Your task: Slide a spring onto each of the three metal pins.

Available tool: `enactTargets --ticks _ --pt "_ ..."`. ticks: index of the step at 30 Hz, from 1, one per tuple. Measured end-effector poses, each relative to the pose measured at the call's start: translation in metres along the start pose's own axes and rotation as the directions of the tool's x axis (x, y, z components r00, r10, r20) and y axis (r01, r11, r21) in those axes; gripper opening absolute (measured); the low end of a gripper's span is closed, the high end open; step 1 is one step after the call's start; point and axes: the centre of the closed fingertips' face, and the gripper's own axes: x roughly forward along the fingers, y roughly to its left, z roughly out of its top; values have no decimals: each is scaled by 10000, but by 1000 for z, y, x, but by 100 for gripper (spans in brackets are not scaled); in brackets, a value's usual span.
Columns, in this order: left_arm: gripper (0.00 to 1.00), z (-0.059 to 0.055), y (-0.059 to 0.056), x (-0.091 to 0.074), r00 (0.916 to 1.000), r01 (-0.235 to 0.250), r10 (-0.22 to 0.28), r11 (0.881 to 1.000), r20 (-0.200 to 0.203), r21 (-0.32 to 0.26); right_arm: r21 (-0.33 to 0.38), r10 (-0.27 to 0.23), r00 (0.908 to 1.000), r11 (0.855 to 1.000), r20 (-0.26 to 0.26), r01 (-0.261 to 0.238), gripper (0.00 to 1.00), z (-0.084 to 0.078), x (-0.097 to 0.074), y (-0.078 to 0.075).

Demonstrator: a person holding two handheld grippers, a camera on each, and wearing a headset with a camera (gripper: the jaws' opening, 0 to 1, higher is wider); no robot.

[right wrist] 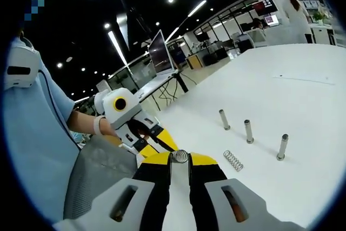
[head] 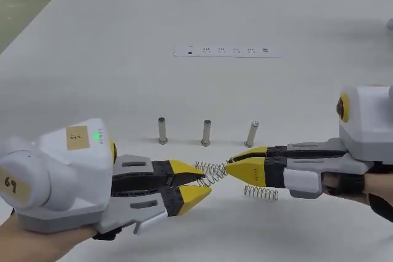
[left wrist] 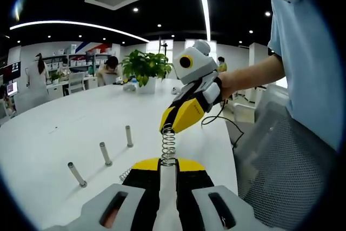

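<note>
None of the three short upright metal pins [head: 206,133] at mid-frame carries a spring yet, so all three are left to do. The left hand-held gripper [head: 206,183] and the right hand-held gripper [head: 228,169] both pinch one thin steel coil spring [head: 212,173] just below the pins. A second loose coil spring [head: 261,192] lies on the white bench [head: 123,59] at lower right.

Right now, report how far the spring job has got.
Done: nothing; all three pins stand bare. In hand: one spring, gripped at its ends by the left tool and right tool. Left: all three pins; a spare spring lies on the table.
</note>
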Motion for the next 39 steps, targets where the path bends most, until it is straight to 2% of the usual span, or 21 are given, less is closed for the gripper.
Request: enactTargets --ticks 4,6,15,39 --pt "2 -1 2 0 10000 -33 34 10000 -45 90 -674 -135 9994 9977 -314 113 9 4 2 4" --pt "2 -1 2 1 10000 -21 21 10000 -65 39 -1290 -315 9978 9914 -580 238 9 5 4 4" --pt "2 -4 0 0 9998 7 -3 9998 -219 201 -2587 -362 9931 9659 -1114 62 8 10 15 16" --pt "2 -12 -7 2 9987 184 -156 9982 -475 575 -3264 -381 9878 9451 -1512 -135 8 2 12 15"
